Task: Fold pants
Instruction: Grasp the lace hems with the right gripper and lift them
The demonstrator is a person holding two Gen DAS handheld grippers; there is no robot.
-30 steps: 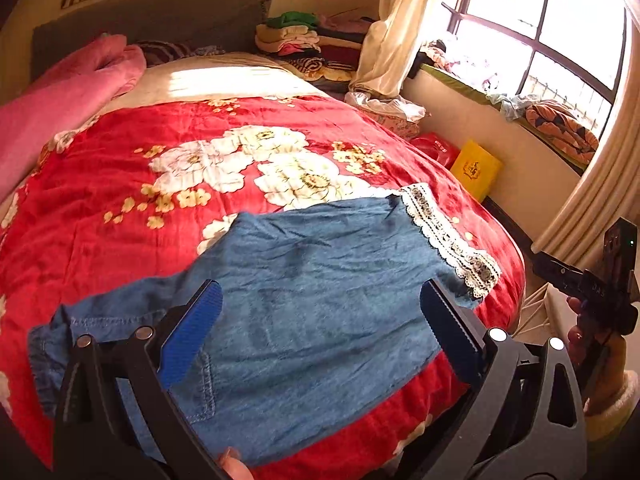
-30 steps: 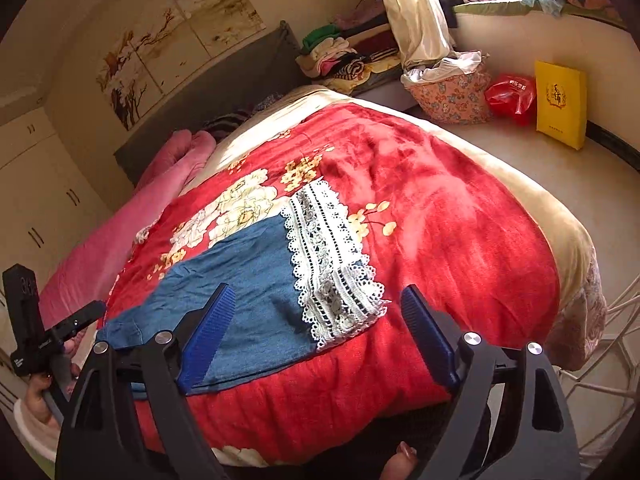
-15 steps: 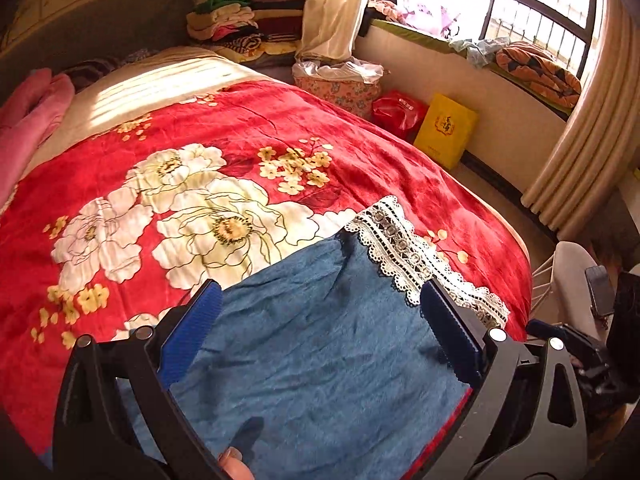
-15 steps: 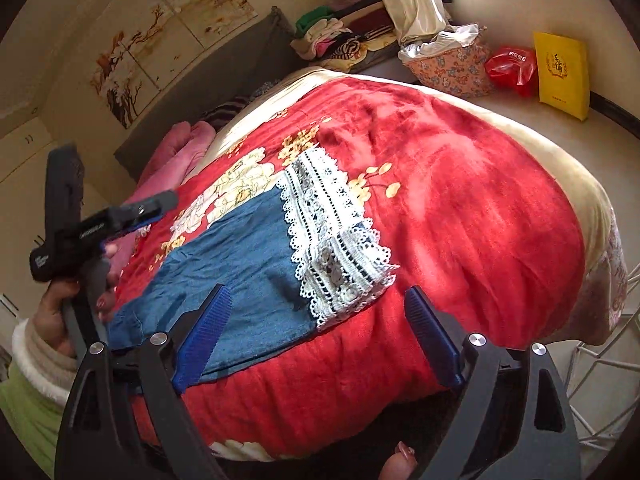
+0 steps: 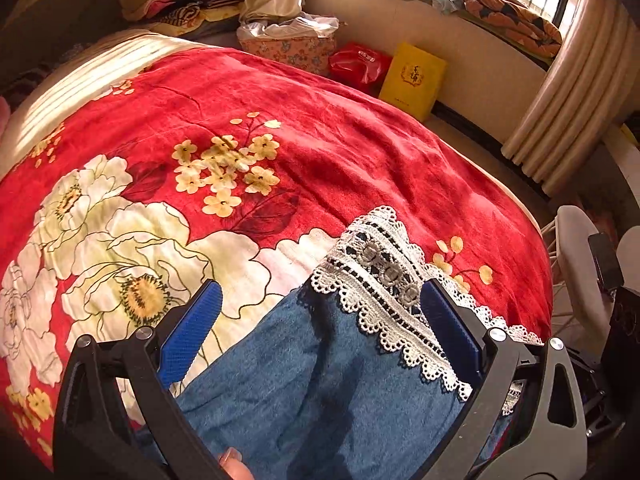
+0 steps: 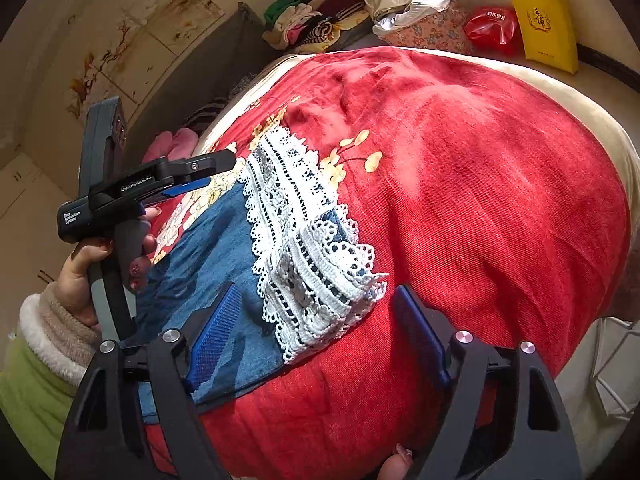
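- Left gripper [image 5: 320, 332]: a sec ago it looked down on the waist/seat end of the pants [image 5: 328, 392]; now it has swung across to the hem end. Jaws wide apart, nothing pinched; denim + far corner of the lace trim [image 5: 384, 280] lie between the blue pads, no contact visible.
- Person's left hand [image 6: 100, 264] w/ cream cuff & green sleeve shows in right wrist view, holding that tool above the denim, near the lace's far end.
- Pants: denim w/ white lace hem, lying flat on the red floral blanket [image 5: 340, 140], near the bed's front edge, hem end toward the window side. Cloth itself hasn't shifted vs. 1 s back; no fold made yet.
- Right gripper [image 6: 316, 332]: has dropped closer to the near lace corner. Jaws closing right now but not on anything yet – lace corner sits btwn the pads, gap on both sides.
- Meaning, prob.: both tools now line up on the two hem corners = setup for 1st fold, hem brought up toward waist. Grab not done; task barely begun.
- Past the bed, right: red bag [image 5: 360, 66], yellow bag [image 5: 412, 80] on floor – irrelevant.
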